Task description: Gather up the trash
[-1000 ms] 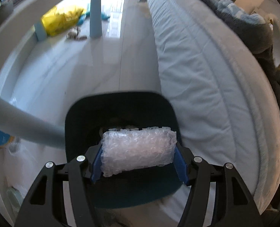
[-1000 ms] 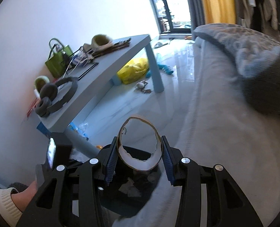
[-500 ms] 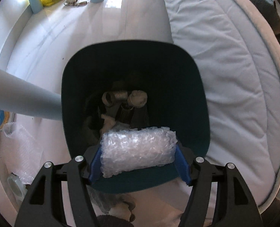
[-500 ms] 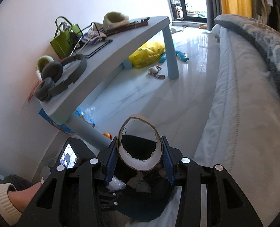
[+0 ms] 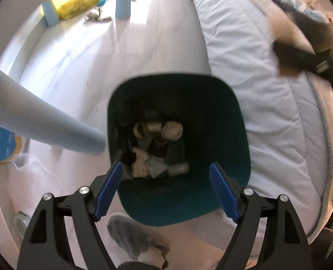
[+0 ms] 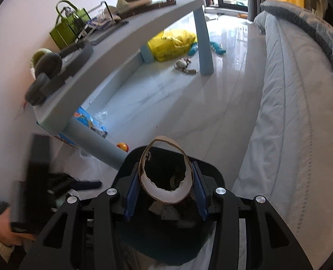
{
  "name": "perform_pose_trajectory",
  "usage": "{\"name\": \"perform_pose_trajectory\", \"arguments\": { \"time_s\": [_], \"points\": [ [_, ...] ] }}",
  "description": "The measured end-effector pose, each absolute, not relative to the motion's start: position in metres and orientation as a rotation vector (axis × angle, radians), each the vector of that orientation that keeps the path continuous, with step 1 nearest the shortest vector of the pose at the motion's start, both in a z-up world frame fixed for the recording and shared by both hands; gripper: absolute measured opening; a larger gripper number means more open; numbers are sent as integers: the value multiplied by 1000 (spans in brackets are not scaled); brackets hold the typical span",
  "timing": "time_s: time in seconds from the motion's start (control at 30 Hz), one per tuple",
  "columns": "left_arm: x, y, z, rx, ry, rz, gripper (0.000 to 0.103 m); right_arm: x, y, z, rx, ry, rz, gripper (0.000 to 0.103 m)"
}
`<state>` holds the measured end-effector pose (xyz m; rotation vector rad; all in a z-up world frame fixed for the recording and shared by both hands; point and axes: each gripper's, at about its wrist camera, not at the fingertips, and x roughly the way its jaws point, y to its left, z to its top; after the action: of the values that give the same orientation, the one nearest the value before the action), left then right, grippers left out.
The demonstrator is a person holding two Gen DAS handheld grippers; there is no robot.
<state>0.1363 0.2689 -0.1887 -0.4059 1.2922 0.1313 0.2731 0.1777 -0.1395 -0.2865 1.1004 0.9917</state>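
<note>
A dark teal trash bin (image 5: 231,180) stands on the floor between the table leg and the bed. My left gripper (image 5: 165,190) is open and empty directly above its mouth. Crumpled trash (image 5: 152,166), cardboard tubes and bubble wrap among it, lies at the bin's bottom. My right gripper (image 6: 164,190) is shut on a torn cardboard ring (image 6: 166,199) and holds it over the same bin (image 6: 213,171). The left gripper shows blurred at the left of the right wrist view.
A grey-blue table (image 6: 130,38) carries headphones (image 6: 51,67) and a green bag (image 6: 69,27). Its leg (image 5: 38,123) slants beside the bin. A bed (image 6: 297,112) runs along the right. A yellow bag (image 6: 173,42) and small items lie on the white floor.
My left gripper opened and the bubble wrap roll dropped into the bin. My right gripper has moved closer over the bin, still holding the cardboard ring.
</note>
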Motion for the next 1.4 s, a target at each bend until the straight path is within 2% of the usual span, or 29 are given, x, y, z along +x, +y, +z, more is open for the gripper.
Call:
{"name": "perform_pose_trajectory", "arguments": {
  "time_s": [0.27,0.57,0.67,0.7,0.83,0.9,0.97,1.13,1.4],
  "points": [
    [130,287,-132,-344,1071,231,82,270,188,-165,-336,1168,969,44],
    [122,290,-83,-305,900,228,82,256,202,-199,-414,1249,965,44],
    [118,291,-71,-320,850,232,87,252,204,-206,-434,1267,961,45],
    [118,291,-67,-326,838,226,91,251,205,-209,-445,1272,958,44],
    [118,285,-53,-289,808,228,94,249,207,-218,-476,1291,939,45],
    [116,282,-48,-271,787,232,95,247,208,-222,-497,1301,932,48],
    [115,279,-40,-253,761,253,96,246,208,-225,-511,1308,928,57],
    [110,275,-26,-247,713,260,98,243,202,-218,-512,1287,938,61],
    [100,267,-2,-248,666,279,100,240,174,-158,-440,1109,957,73]
  ]
}}
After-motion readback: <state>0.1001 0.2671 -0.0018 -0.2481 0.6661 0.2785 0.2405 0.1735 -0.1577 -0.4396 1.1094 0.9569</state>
